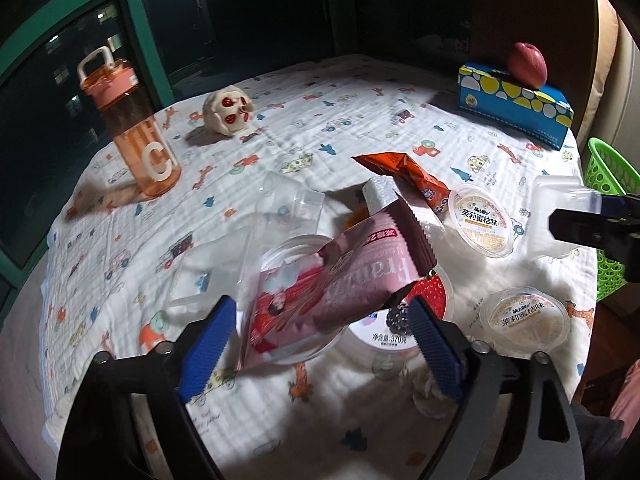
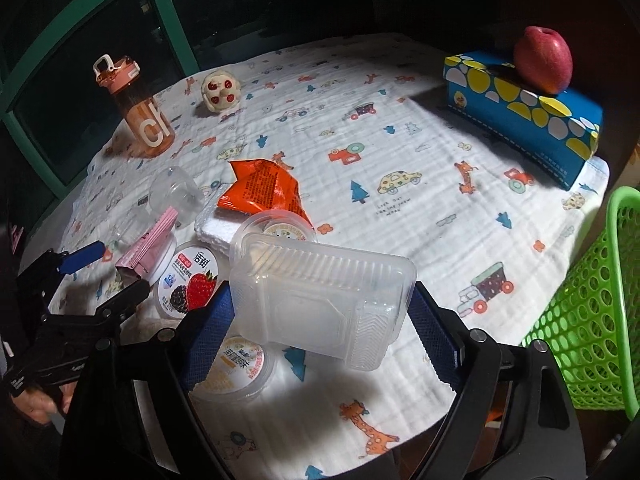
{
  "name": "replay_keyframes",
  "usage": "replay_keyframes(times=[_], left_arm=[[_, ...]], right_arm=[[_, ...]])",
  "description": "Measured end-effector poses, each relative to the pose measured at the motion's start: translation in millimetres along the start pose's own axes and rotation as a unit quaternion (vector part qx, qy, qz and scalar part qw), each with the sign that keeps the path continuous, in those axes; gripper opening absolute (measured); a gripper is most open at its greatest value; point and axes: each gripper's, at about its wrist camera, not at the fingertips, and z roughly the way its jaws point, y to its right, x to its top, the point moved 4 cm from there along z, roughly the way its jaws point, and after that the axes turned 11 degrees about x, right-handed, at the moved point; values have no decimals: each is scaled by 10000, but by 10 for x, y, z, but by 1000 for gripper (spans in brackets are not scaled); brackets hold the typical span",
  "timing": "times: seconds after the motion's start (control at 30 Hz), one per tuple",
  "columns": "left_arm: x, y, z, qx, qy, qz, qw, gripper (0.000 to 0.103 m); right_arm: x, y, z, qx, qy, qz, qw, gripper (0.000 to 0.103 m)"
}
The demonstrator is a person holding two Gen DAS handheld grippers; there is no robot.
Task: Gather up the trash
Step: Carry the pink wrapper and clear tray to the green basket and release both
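Heads up, your left gripper point(image 1: 320, 332) is only pinching the pink wrapper point(image 1: 332, 280) by its lower end, jaws fairly wide, so the floppy top could snag the clear cup point(image 1: 292, 196) or slip free. Your right gripper point(image 2: 320, 316) has the clear plastic tray point(image 2: 320, 292) squeezed crosswise between its pads, lifted off the cloth. The green basket point(image 2: 592, 320) sits just right of it, so don't clip the rim.

Pink wrapper point(image 1: 340, 288): "franzz". Berry yogurt lid point(image 1: 394, 320): "净含量:370克". Jelly cup point(image 1: 480, 220): "茉莉蜜桔味". Far-left orange bottle point(image 1: 140, 128): "C". Tablecloth point(image 2: 390, 206): "LOOK OUT FOR THE SNOW".
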Motion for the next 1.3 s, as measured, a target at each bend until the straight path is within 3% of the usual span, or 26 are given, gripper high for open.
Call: replay_keyframes(times=[0.07,0.13,0.23,0.43,0.93,1.13,1.3], left_arm=[[19,35,55,-73,-10,52,10000,73],[21,50,84,-191,-41,66,9998,57],[34,26,61,-404,-26,-76,9992,44],[100,-53,-139,-489,183,-210,9984,29],[613,-19,-769,-1230,620,-617,9885,19],[904,304,-971,-1667,763,-493,9818,19],[1175,794,-1130,-2006,931,-168,9751,19]], right_arm=[[-21,26,-50,-3,18,24,10000,85],[-40,58,-96,0,35,50,10000,85],[-77,105,-192,-18,93,61,9999,85],[-132,252,-412,-61,254,177,9995,85],[-212,865,-1089,-371,833,612,9939,85],[-251,1212,-1312,-594,994,865,9895,85],[-320,1553,-1507,-877,1102,1094,9840,85]])
